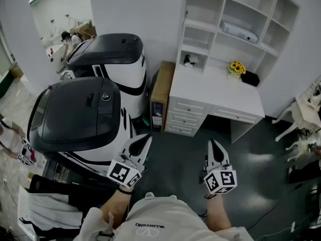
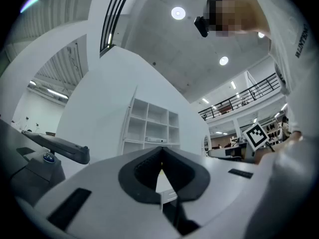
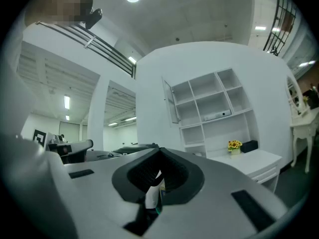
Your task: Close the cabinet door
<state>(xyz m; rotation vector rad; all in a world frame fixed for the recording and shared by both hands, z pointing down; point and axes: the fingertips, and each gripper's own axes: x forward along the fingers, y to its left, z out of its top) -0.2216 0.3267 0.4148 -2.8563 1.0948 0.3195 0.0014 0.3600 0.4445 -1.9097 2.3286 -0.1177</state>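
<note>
At the far side of the floor, above the white desk (image 1: 215,92), the shelf unit (image 1: 225,14) has its cabinet door (image 3: 171,102) standing open. The right gripper view shows it swung out from the upper left compartment, hinged on the outer edge. You are well apart from it, so I judge the task to be at the approach step, with nothing touched yet.

Your left tongs (image 1: 146,138) are closed tip to tip with nothing between them, and they point slightly upward. Your right tongs (image 1: 214,143) look closed and empty as well, and are held level toward the shelves.

The next move calls for stepping forward across the bare floor, keeping right of the black-and-white machines (image 1: 80,114). Then raise one pair of tongs to the door's free edge. Closed tongs should do for this. A flat push on the outer face, following the hinge arc, would likely bring the door home without any grip.
</note>
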